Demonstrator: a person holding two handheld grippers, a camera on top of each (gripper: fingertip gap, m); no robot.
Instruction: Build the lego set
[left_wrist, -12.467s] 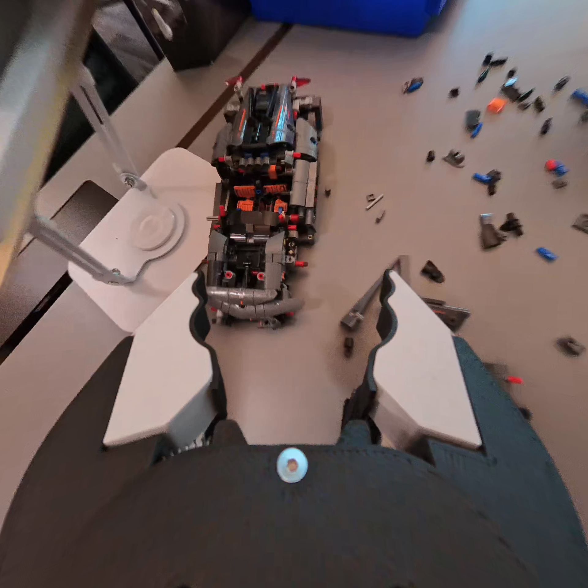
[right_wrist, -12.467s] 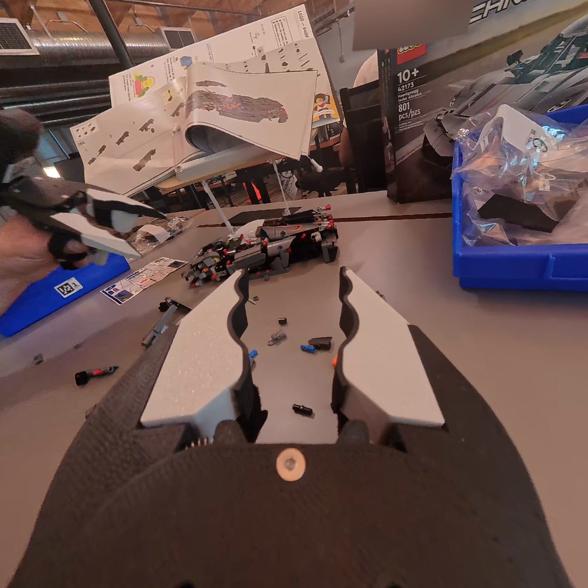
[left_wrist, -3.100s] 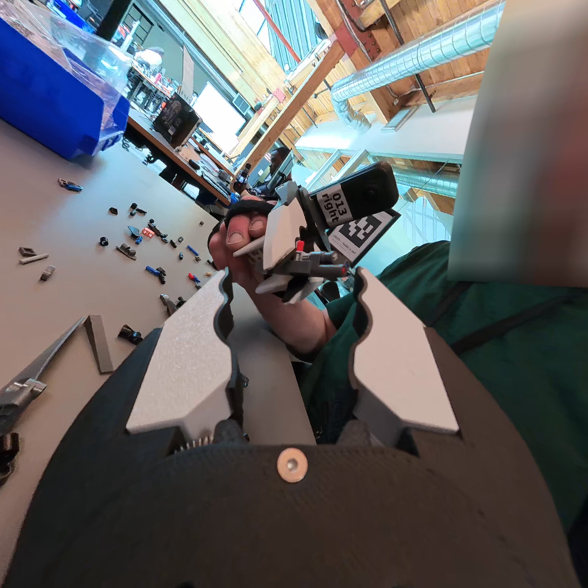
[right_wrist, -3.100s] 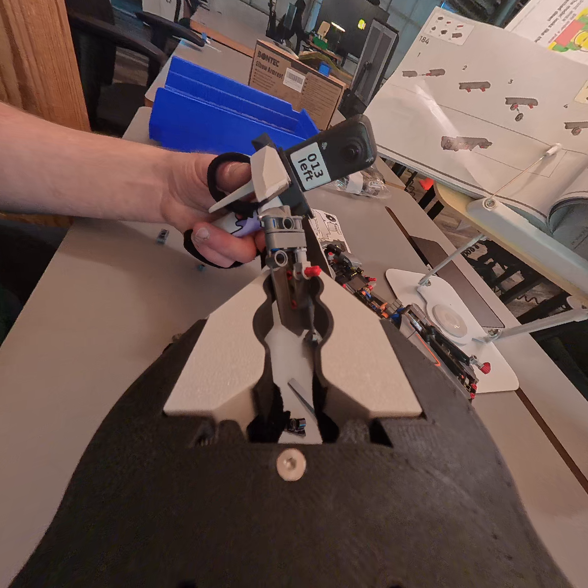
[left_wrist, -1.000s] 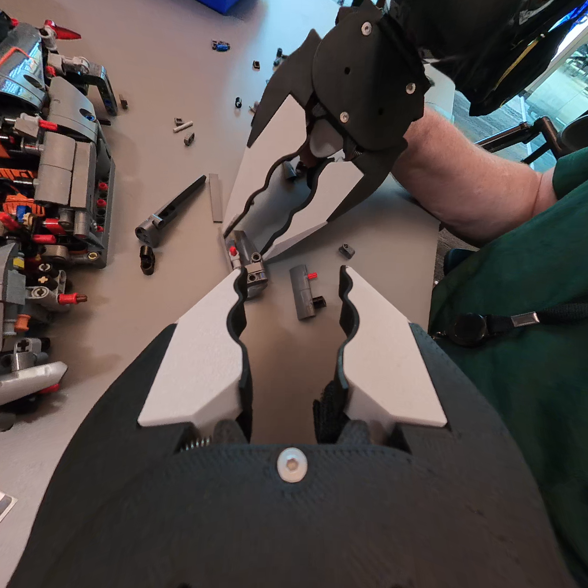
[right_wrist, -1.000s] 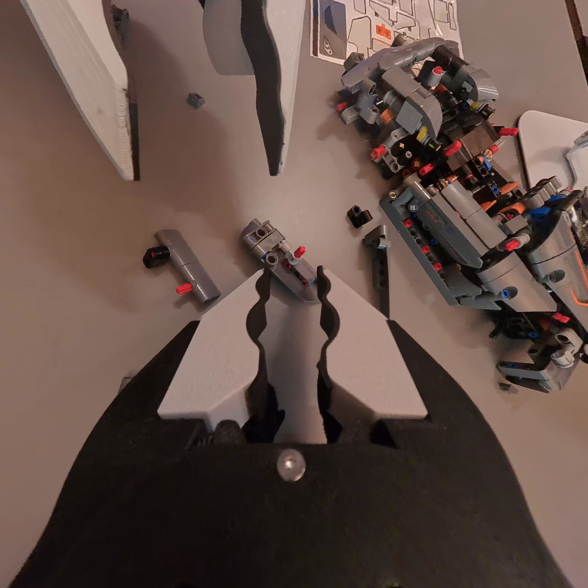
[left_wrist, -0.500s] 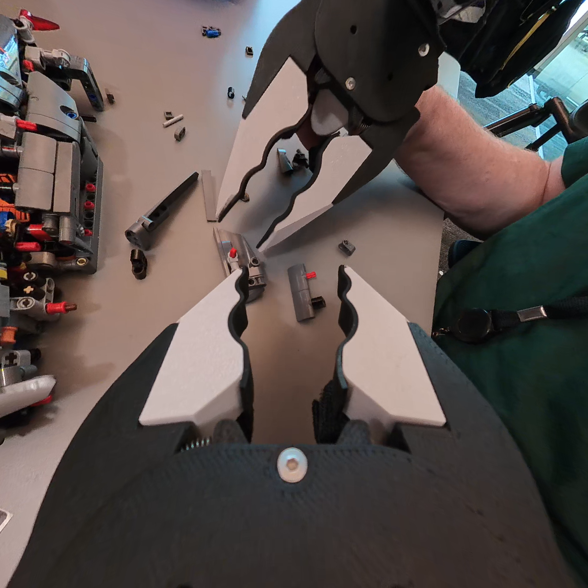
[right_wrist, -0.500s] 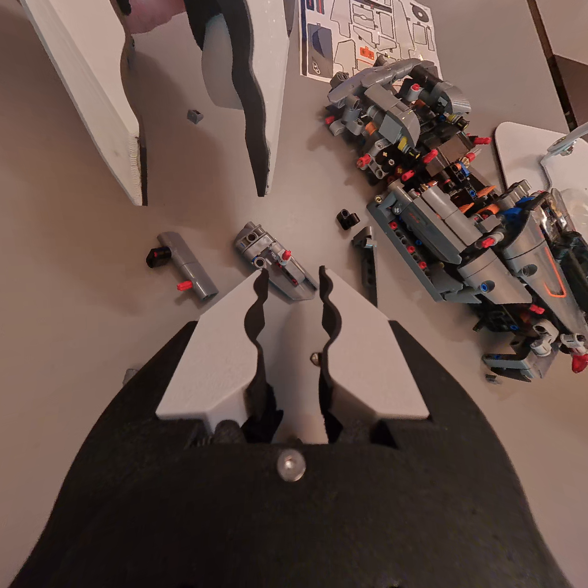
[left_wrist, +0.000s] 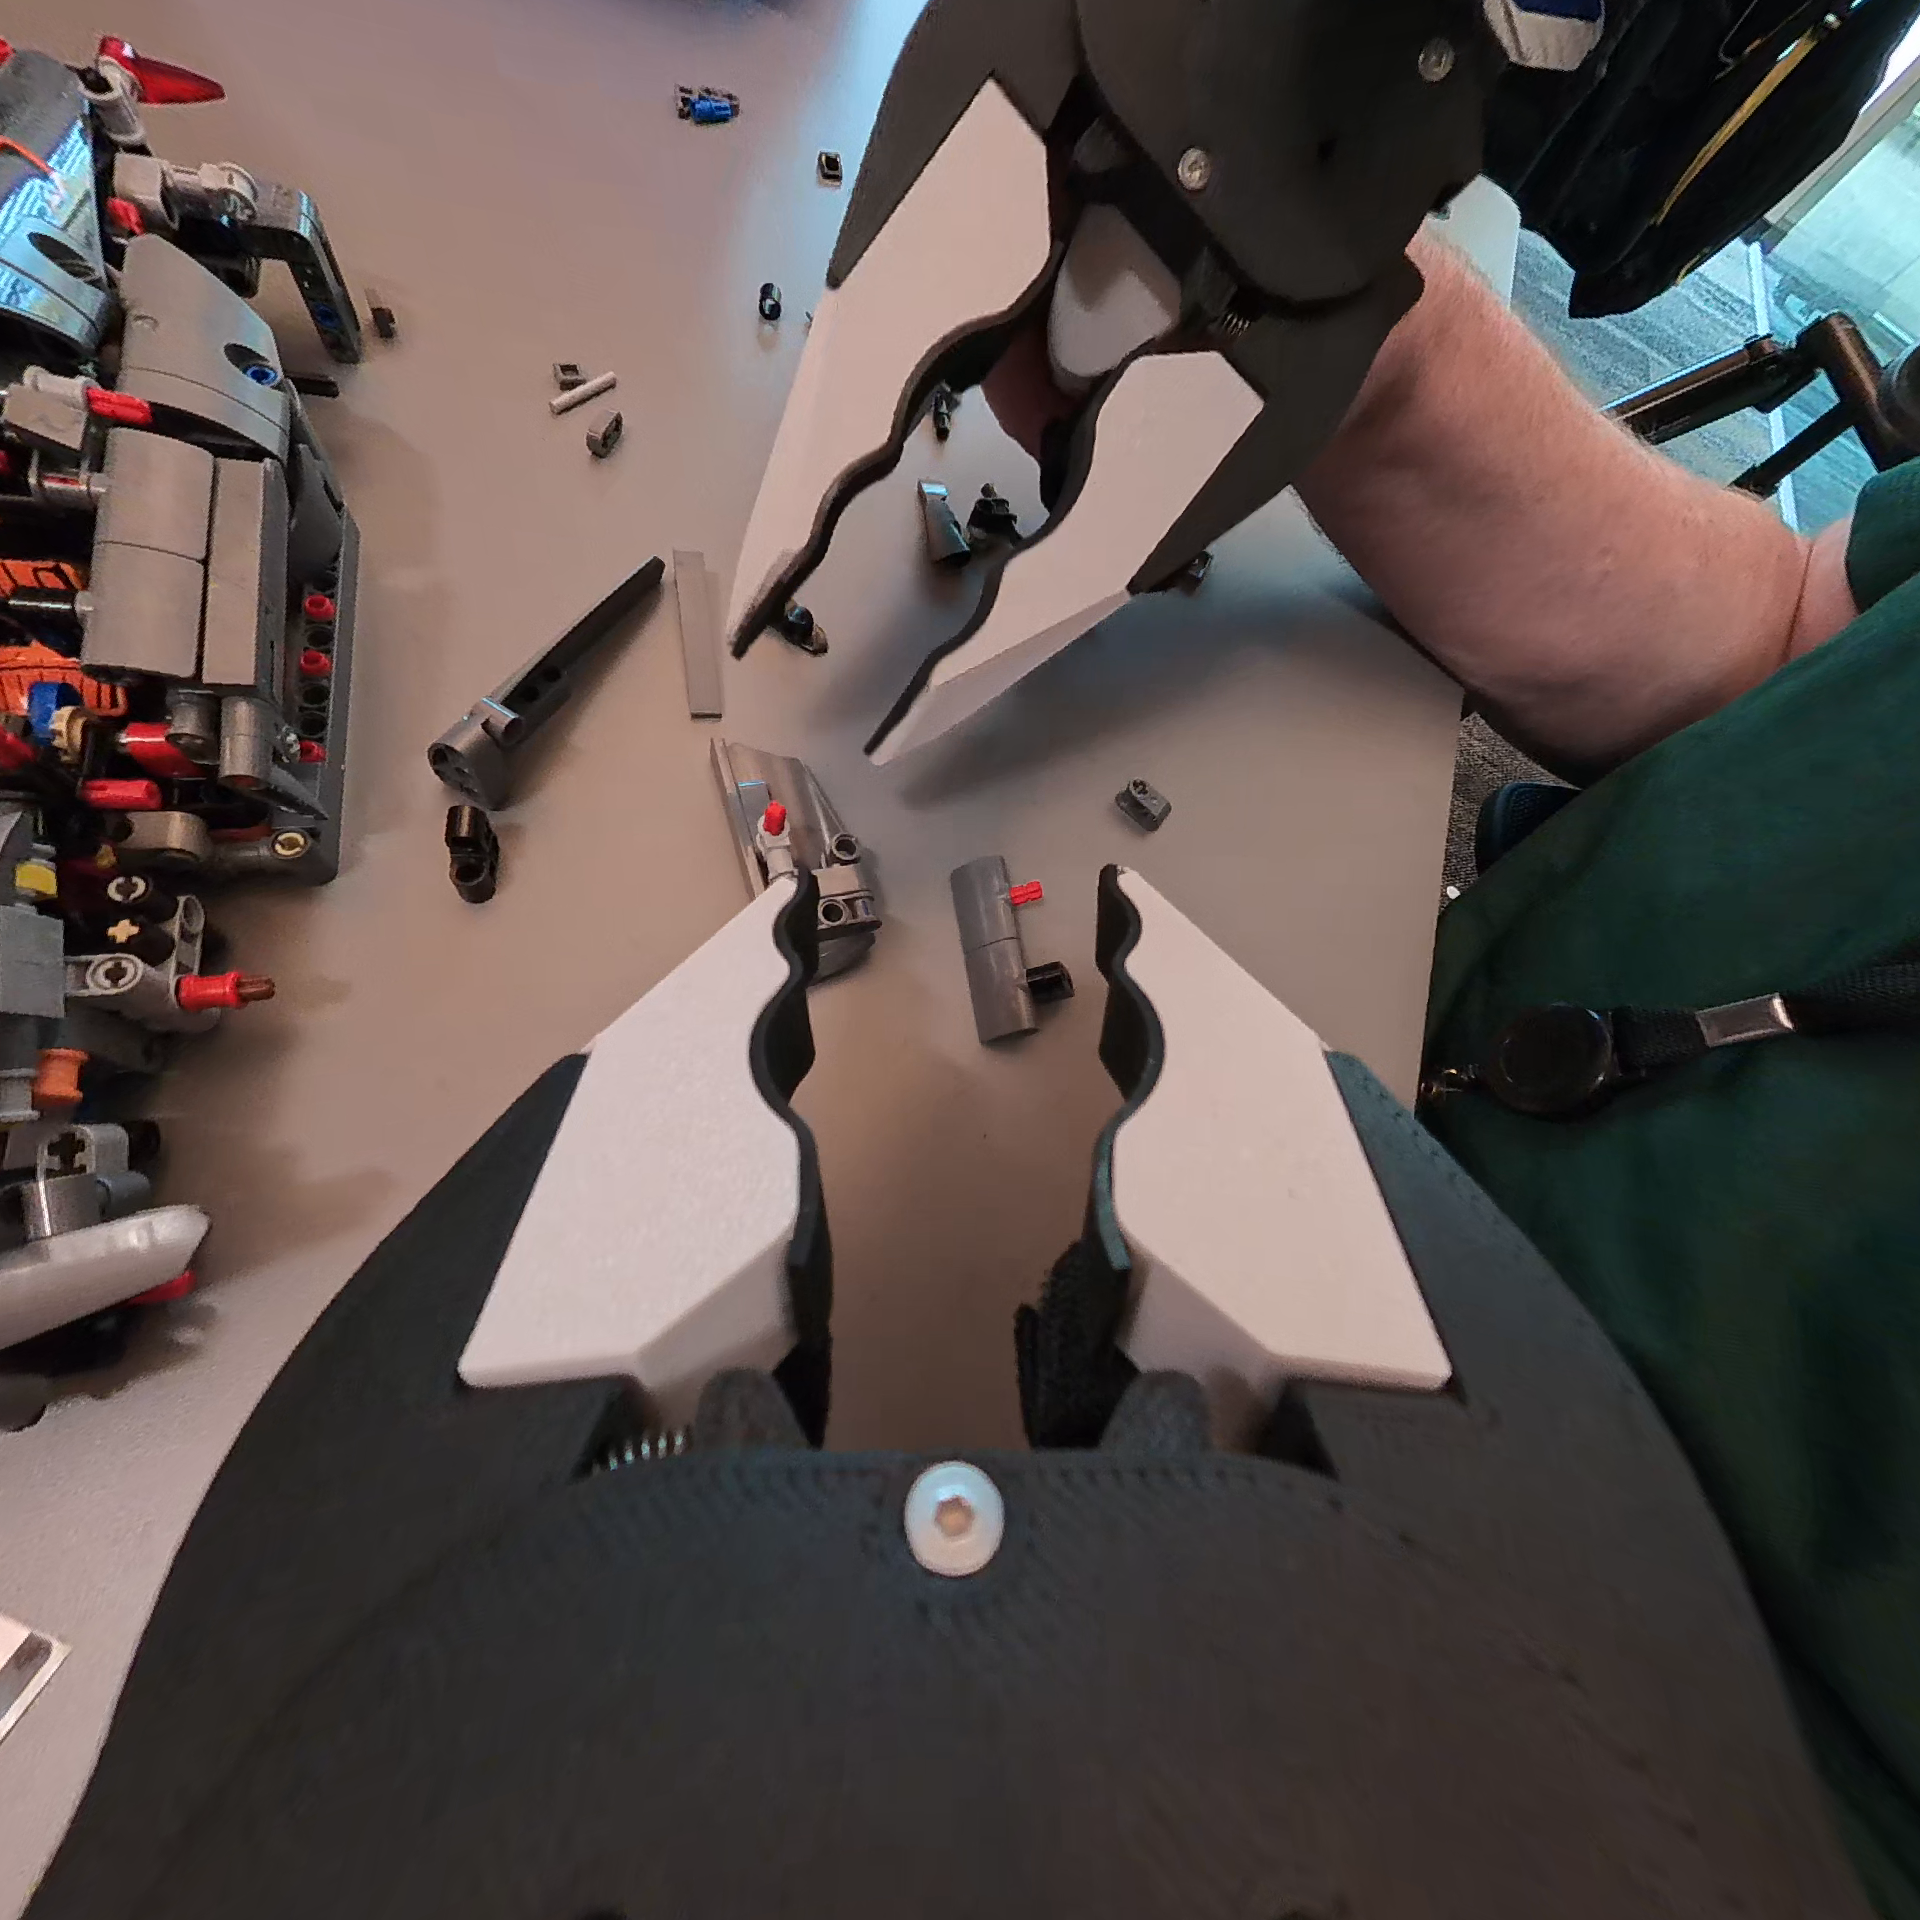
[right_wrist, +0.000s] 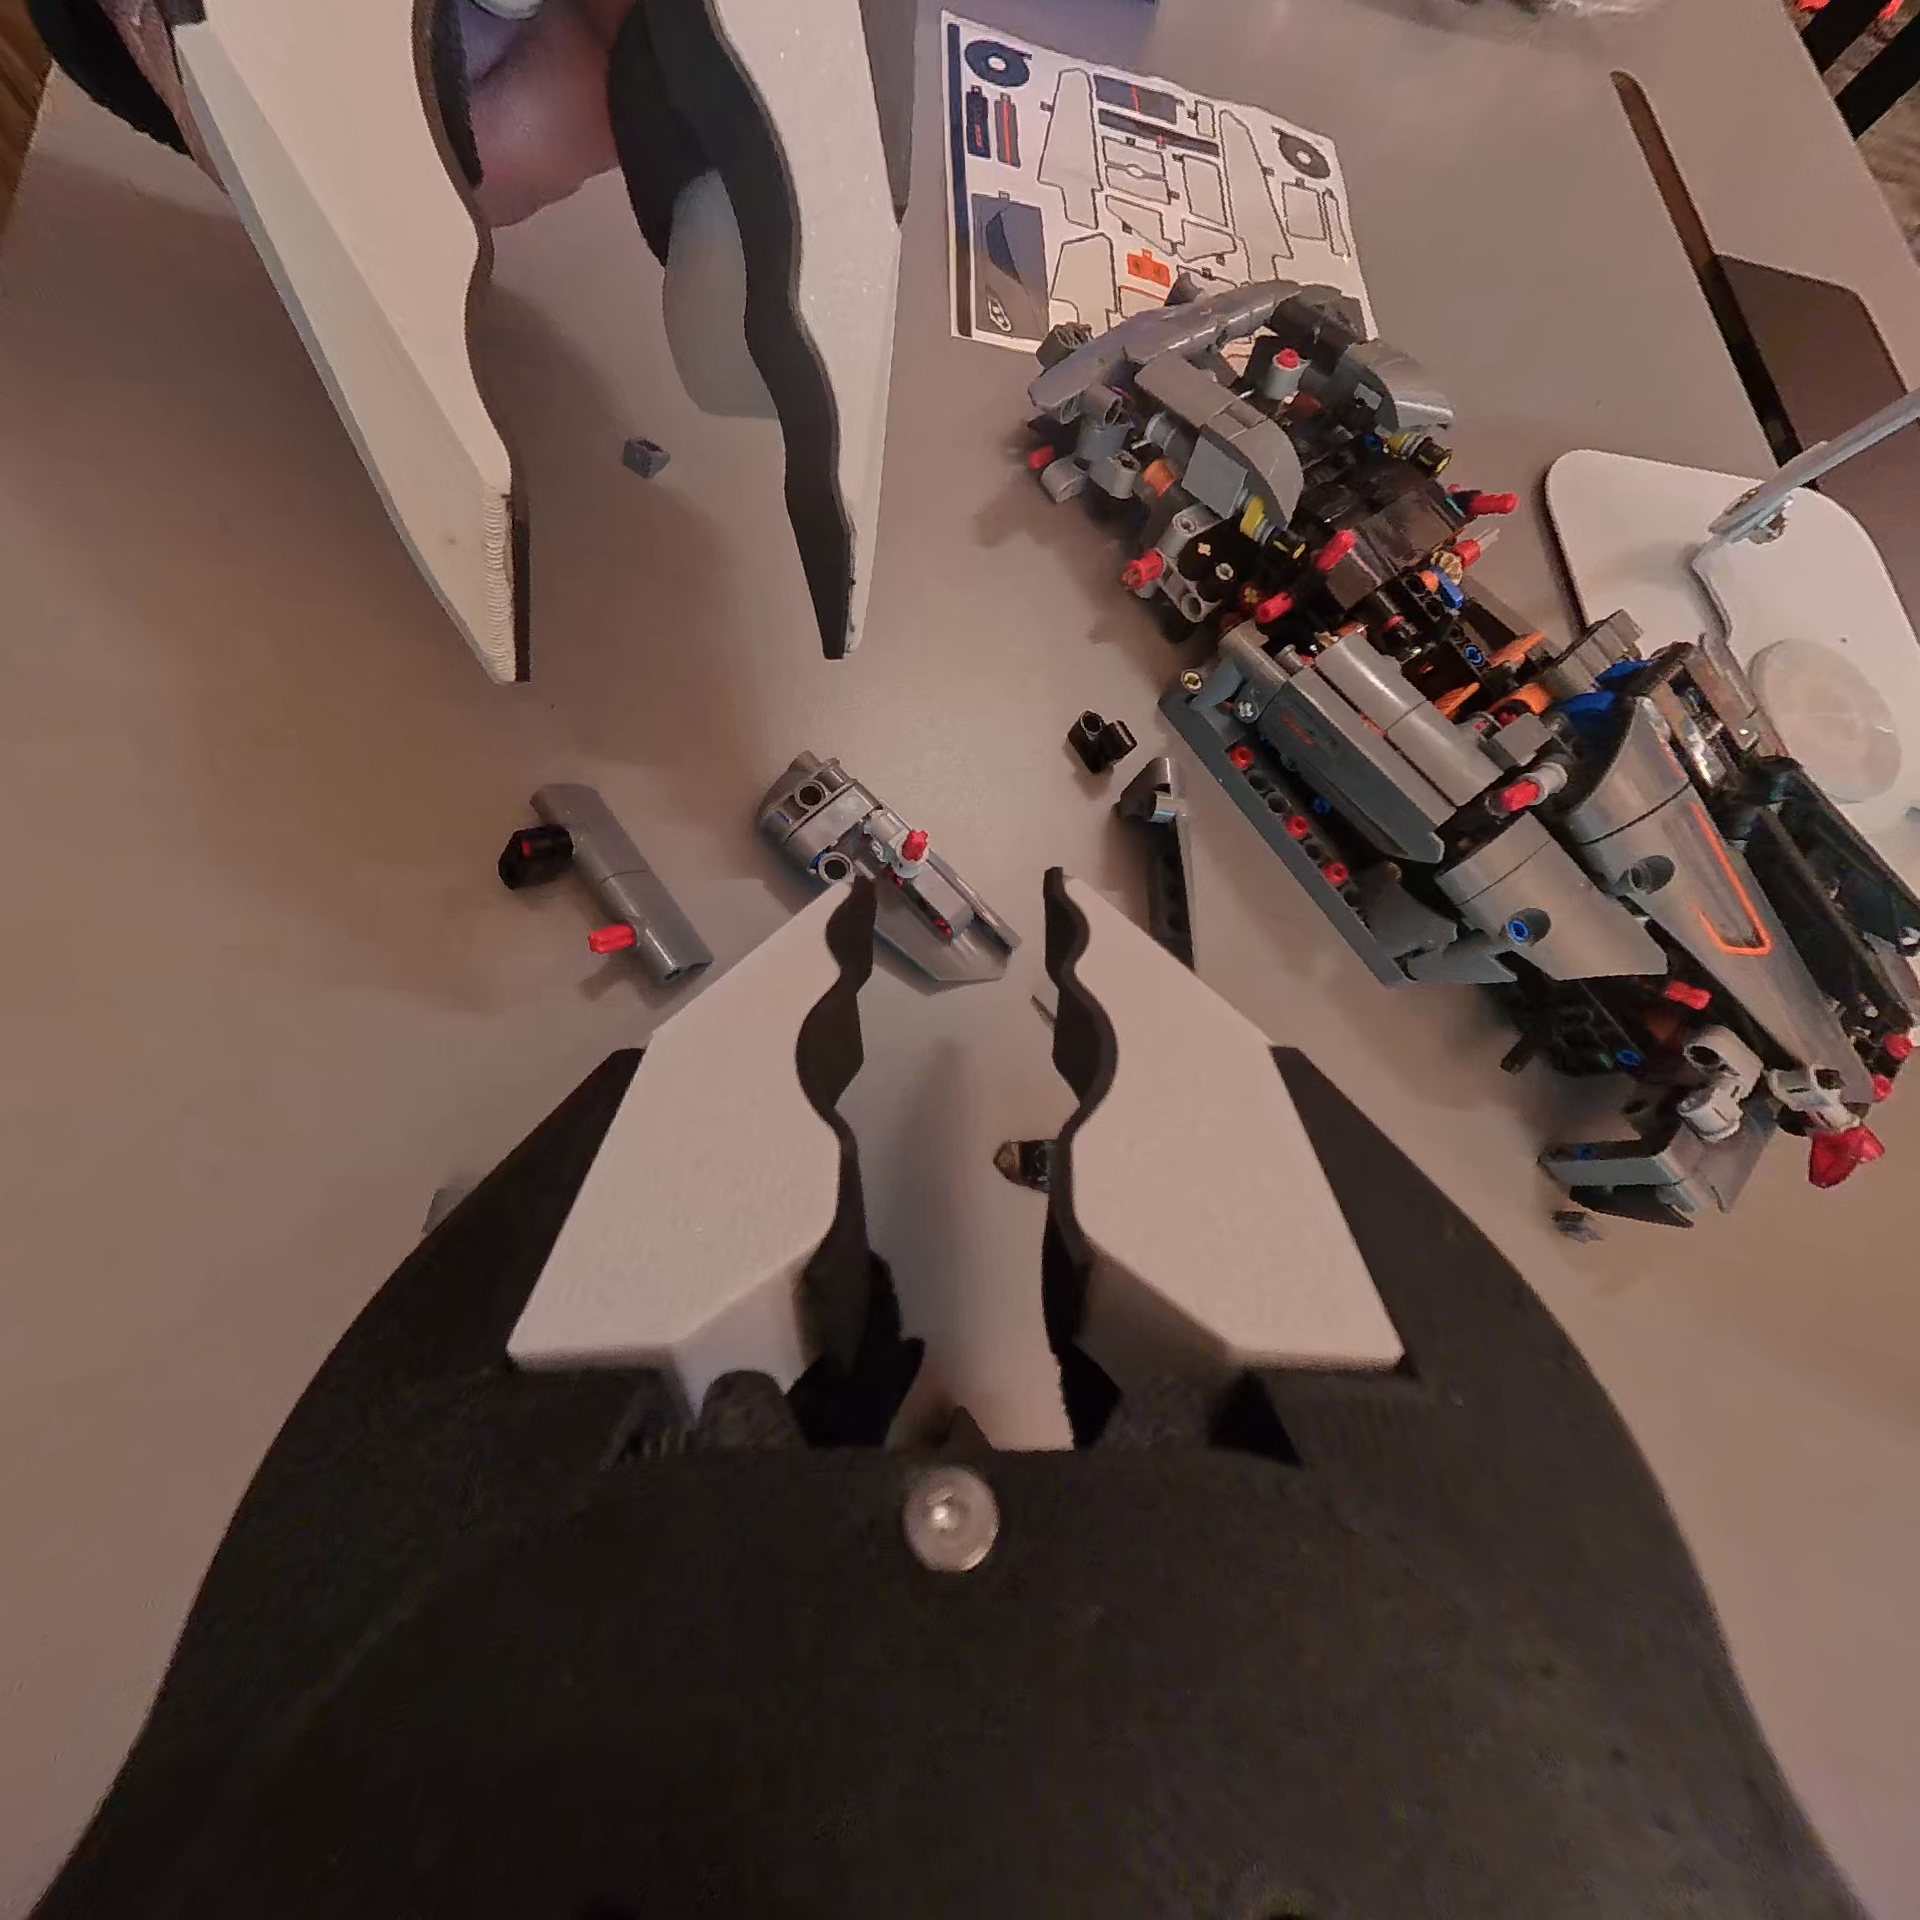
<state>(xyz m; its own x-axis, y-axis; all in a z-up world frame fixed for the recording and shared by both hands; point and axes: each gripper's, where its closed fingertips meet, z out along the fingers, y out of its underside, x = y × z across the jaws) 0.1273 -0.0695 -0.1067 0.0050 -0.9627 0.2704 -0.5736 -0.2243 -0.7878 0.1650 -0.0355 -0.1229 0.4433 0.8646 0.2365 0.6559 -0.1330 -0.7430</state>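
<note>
A grey sub-assembly with a red pin (left_wrist: 795, 821) (right_wrist: 883, 862) lies on the table. A small grey piece with a red pin and a black connector (left_wrist: 992, 951) (right_wrist: 618, 883) lies beside it. My left gripper (left_wrist: 951, 894) is open and empty above the table, with the small piece between its fingertips and the sub-assembly at its left fingertip. My right gripper (right_wrist: 956, 888) is open and empty, its tips just behind the sub-assembly's tapered end. Each gripper shows in the other's view (left_wrist: 805, 696) (right_wrist: 670, 655). The part-built grey car (left_wrist: 197, 582) (right_wrist: 1455, 748) lies alongside.
A black tapered beam (left_wrist: 551, 675) (right_wrist: 1169, 862), a grey strip (left_wrist: 698, 644), a black connector (right_wrist: 1099, 740) and several small loose parts lie around. A sticker sheet (right_wrist: 1143, 197) and a white stand base (right_wrist: 1704, 582) lie beyond the car. The table edge (left_wrist: 1444, 727) is near the person. My hands' fingertips stand some 6 cm from each other. The black connector (right_wrist: 1099, 740) sits 7 cm or so from the ends of my right fingers. The left camera catches it too, in the left wrist view (left_wrist: 475, 855).
My right gripper, shut on the sub-assembly 3 s ago, has let it go onto the table, opened wider and drawn back from it. My left gripper has barely moved.
</note>
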